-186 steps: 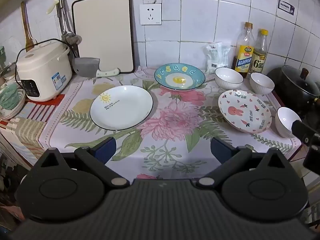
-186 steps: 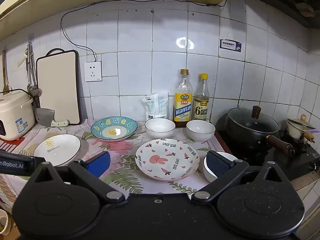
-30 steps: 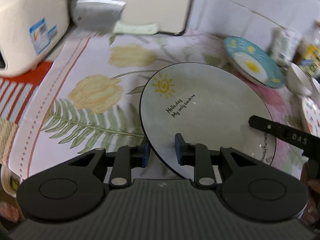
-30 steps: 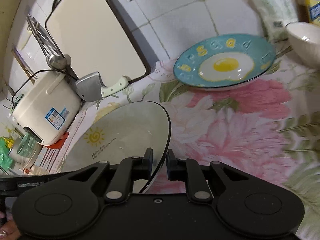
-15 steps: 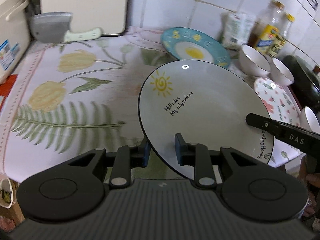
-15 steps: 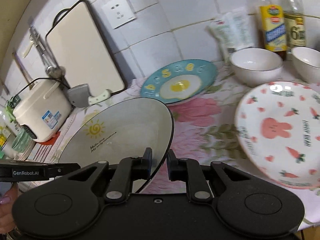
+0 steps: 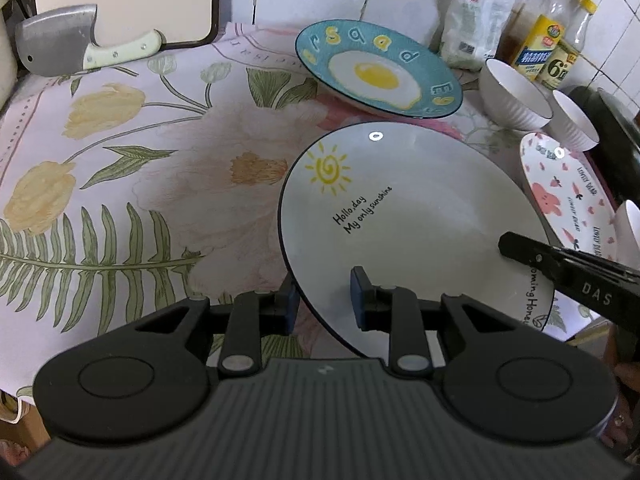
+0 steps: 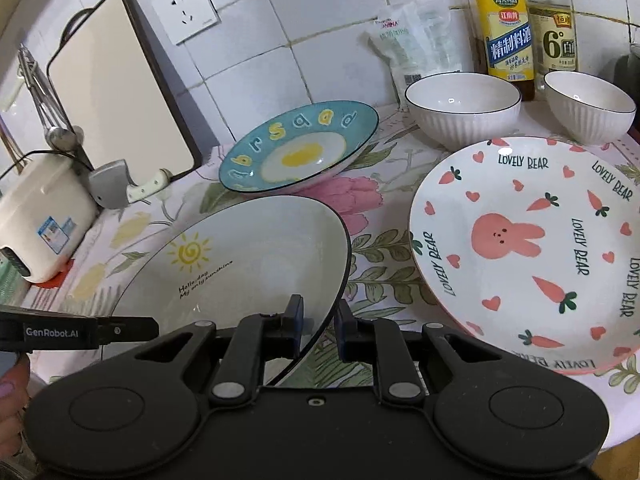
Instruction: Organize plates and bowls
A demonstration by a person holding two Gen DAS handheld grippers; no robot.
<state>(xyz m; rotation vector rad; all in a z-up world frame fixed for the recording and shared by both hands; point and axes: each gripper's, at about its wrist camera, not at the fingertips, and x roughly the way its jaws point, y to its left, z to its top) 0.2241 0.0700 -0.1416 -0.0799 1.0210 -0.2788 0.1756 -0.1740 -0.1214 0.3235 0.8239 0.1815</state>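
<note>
Both grippers hold the white sun plate [image 7: 412, 216] above the floral cloth. My left gripper [image 7: 324, 300] is shut on its near left rim. My right gripper [image 8: 319, 322] is shut on its right rim, and the plate also shows in the right wrist view [image 8: 248, 268]. The pink rabbit plate [image 8: 528, 248] lies just right of it, and it also shows in the left wrist view [image 7: 568, 192]. The blue egg plate [image 8: 296, 146] lies behind. Two white bowls [image 8: 462, 106] [image 8: 588, 106] stand at the back right. A third bowl's edge [image 7: 630, 232] shows at the far right.
A cleaver [image 7: 72, 46] and a cutting board [image 8: 116, 96] lean at the back left beside a rice cooker [image 8: 36, 216]. Two bottles [image 8: 506, 36] and a white packet [image 8: 420, 44] stand against the tiled wall. A dark pot [image 7: 612, 116] sits at the right.
Both grippers have carried the sun plate to the right, off its spot at the left of the cloth, and it now hangs close beside the rabbit plate.
</note>
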